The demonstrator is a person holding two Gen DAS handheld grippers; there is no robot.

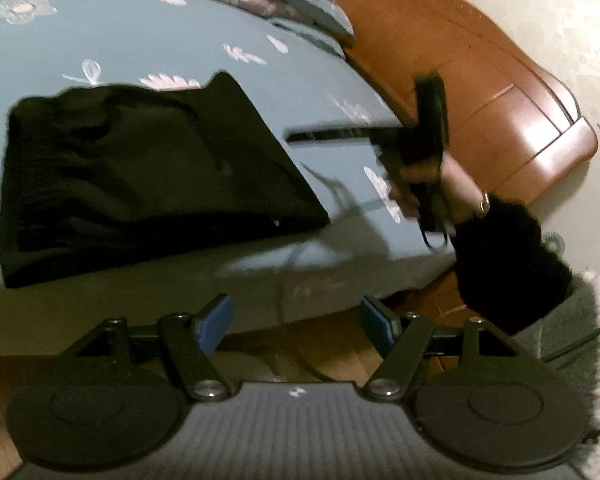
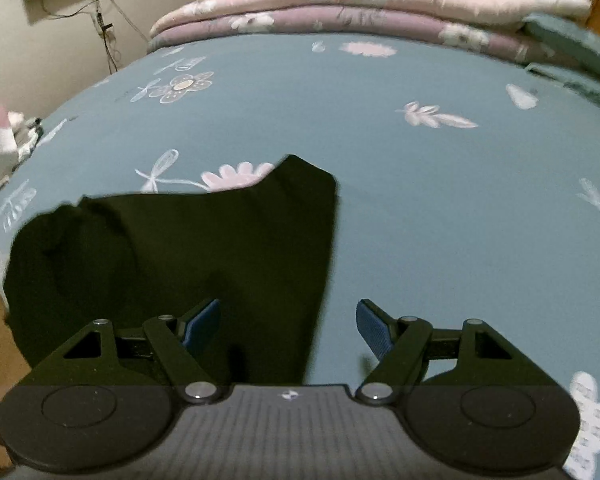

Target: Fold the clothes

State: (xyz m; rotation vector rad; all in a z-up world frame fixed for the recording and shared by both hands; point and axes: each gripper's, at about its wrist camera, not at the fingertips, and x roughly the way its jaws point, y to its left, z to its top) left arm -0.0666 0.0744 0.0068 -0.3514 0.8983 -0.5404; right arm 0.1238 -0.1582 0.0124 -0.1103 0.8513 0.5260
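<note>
Nearest the lens in the left wrist view, the left gripper (image 1: 296,322) is hanging past the bed's edge with its blue pads (image 1: 216,322) spread wide and nothing between them; wood floor (image 1: 332,356) is showing below the gap. Beyond it, the black garment (image 1: 140,176) is lying partly folded on the blue flowered sheet (image 1: 180,32), close to the near edge of the bed. To its right a hand (image 1: 440,184) in a black sleeve (image 1: 508,264) is gripping the right gripper's handle over the sheet, blurred. A brown headboard (image 1: 480,80) is curving behind it.

In the right wrist view, the right gripper (image 2: 288,326) is hovering over the bed, its jaws standing wide apart and pinching nothing. Its left pad (image 2: 204,322) is showing against the garment (image 2: 180,264), its right pad against bare sheet (image 2: 440,220); whether either is touching the cloth is not clear. Folded pink quilts (image 2: 360,4) are lying stacked at the far end of the bed.
</note>
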